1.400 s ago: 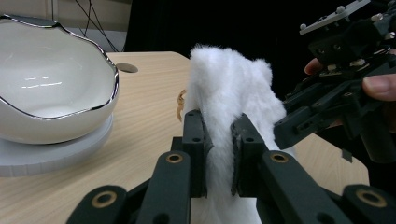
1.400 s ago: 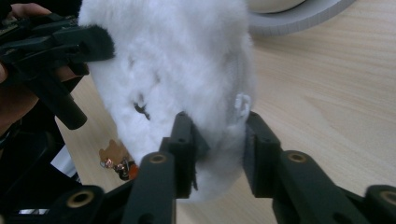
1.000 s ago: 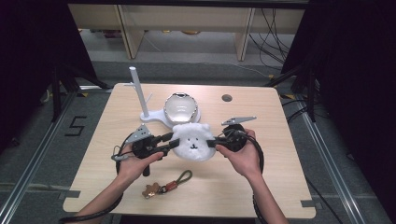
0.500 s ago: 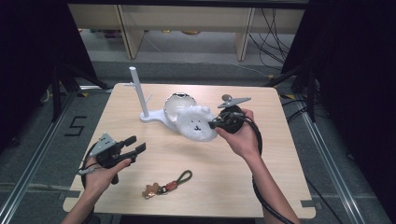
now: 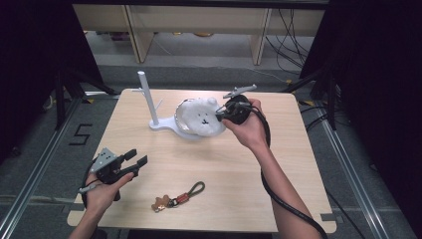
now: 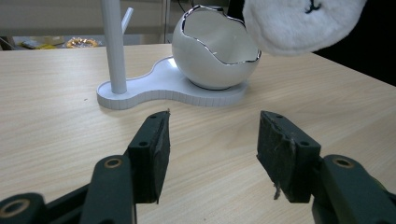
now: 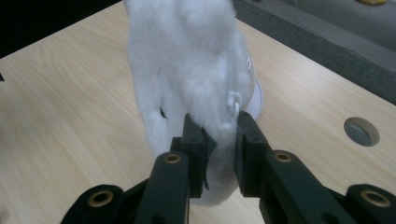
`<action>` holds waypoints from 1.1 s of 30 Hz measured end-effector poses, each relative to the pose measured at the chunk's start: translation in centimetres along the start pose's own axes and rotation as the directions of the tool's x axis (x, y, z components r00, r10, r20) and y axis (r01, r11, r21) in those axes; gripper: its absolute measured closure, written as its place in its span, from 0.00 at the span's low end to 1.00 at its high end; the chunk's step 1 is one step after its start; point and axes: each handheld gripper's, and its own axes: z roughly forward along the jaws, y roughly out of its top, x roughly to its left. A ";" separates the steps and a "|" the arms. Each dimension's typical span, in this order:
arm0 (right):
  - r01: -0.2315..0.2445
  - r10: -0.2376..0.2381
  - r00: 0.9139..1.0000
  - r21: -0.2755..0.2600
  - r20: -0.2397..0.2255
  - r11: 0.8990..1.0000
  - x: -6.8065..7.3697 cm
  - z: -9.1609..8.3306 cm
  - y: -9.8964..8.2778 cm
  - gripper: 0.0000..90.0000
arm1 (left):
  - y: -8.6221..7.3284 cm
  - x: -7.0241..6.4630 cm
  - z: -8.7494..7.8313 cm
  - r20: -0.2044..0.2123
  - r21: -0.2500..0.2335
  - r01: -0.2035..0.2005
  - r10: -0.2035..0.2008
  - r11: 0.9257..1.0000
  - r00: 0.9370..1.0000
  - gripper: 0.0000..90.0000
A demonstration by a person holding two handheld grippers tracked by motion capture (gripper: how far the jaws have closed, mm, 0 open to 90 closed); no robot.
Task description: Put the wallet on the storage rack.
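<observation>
So the left gripper (image 5: pixel 137 160) has let go and pulled back to the near surface (image 5: pixel 298 164), jaws apart and empty, leaving the plush bear (image 5: pixel 201 118) clamped in the right gripper (image 5: pixel 219 115) over the egg-shaped bowl (image 6: pixel 215 51), ready to drop in.

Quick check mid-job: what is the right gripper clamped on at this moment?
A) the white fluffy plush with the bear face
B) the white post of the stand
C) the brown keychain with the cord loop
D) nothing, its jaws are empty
A: the right gripper has its black jaws pinched on the white fluffy plush with the bear face, holding it over the white egg-shaped bowl.
</observation>
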 end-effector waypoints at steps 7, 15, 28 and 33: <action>-0.011 0.010 1.000 0.007 0.003 1.000 -0.1 1.3 1.7 0.86 | -0.7 -0.1 0.3 0.006 0.017 -0.006 0.005 1.000 1.000 0.48; 0.008 -0.008 1.000 0.021 0.025 1.000 -0.4 3.4 2.9 0.86 | -0.8 -0.2 0.3 0.000 0.031 -0.005 0.005 1.000 1.000 0.48; 0.017 -0.025 0.997 0.101 0.073 0.995 -0.1 7.1 3.6 0.85 | -1.0 -0.4 0.4 0.005 0.045 -0.009 0.009 0.999 1.000 0.48; 0.026 -0.036 0.995 0.110 0.091 0.994 -0.1 8.0 3.6 0.84 | -1.0 -0.3 0.4 0.007 0.036 -0.008 0.007 0.999 1.000 0.48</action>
